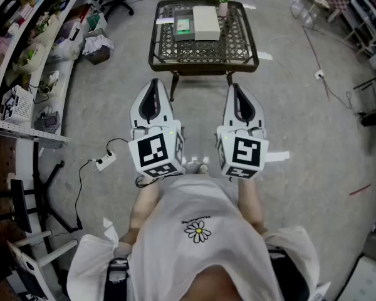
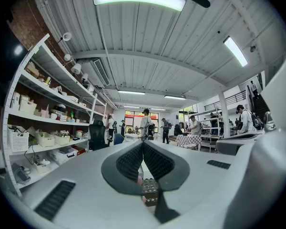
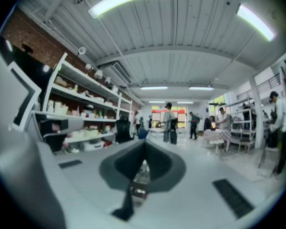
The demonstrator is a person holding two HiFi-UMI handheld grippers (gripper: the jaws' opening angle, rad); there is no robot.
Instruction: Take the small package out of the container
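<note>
- Both grippers were held level in front of the person, well short of the table (image 1: 203,64). The task had not started.
- Left gripper (image 1: 154,82): jaws pressed together, nothing between them.
- Right gripper (image 1: 234,88): jaws also together and empty.
- The container (image 1: 183,11), a dark open box, sat on the table left of its middle. A white box (image 1: 206,22) lay just beside it on the right.
- The package (image 1: 183,26) lay flat inside the container, green-and-white face up.
- The package was tiny in the head view, so the material was a guess: probably a thin carton or a sealed pack.
- Handling, as a judgement: likely light, flat and fairly stiff. The printed face was possibly slick. It looked unlikely to break but could crush under a hard pinch.
- Where to grip: across the narrow width, pads on the two long edges, coming from above. If the walls sat too close, an end edge that stood clear would do instead.
- The fit looked snug at the sides, so little room for the jaws — they'd need to open first and drop in carefully.
- The container seemed light too and might lift or slide with the package. The spare gripper could steady its rim.
</note>
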